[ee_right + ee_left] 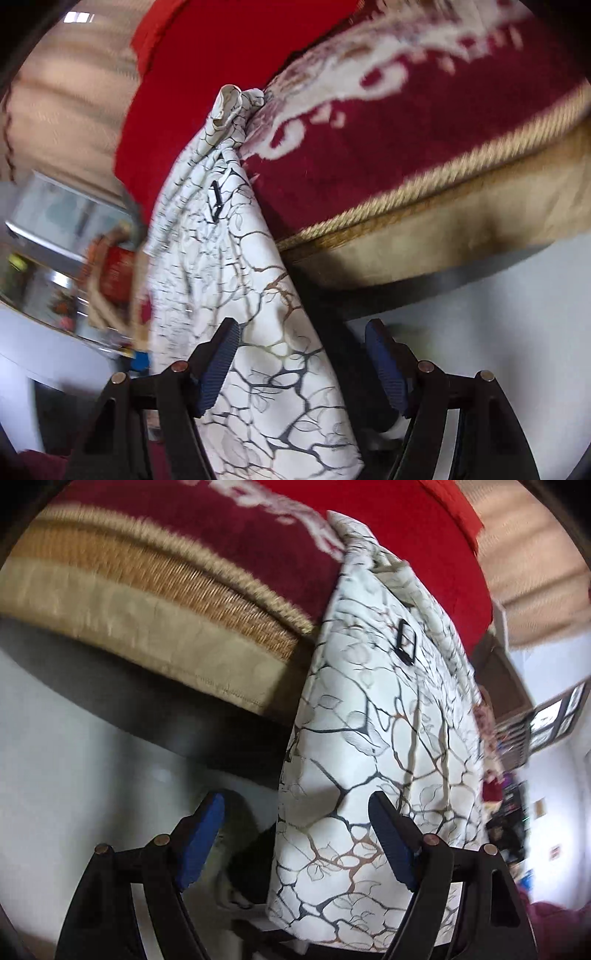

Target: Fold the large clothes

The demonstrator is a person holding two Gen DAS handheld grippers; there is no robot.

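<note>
Hanging over the near edge of a bed or couch: a white garment with a black-and-tan branch print (pixel 373 738), its top bunched up on the dark red patterned blanket (pixel 207 535) and its length draping down toward the pale floor (pixel 74 768). Probably left that way so the lower hem falls free for both tools to reach. Showing a small black buckle (pixel 405 642) partway up the cloth.

Approaching low with the left gripper (pixel 295 834), blue pads spread wide, the right pad overlapping the garment's left border, the left pad out over bare floor; nothing pinched. Coming in likewise with the right gripper (pixel 303 365), jaws standing apart, one pad in front of the cloth, the other past its right border; no grip on the fabric either.

Judging the step as reaching for the two lower corners ahead of a first fold. Running just behind the cloth: the gold cord trim (pixel 424 192) and tan bed skirt (pixel 155 635), with a dark shadowed gap beneath. Offering open floor on the outer side of each gripper; crowding in on the far side, blurred shelves and clutter (pixel 74 266). Lying behind the garment, a plain red cover (pixel 207 74).
</note>
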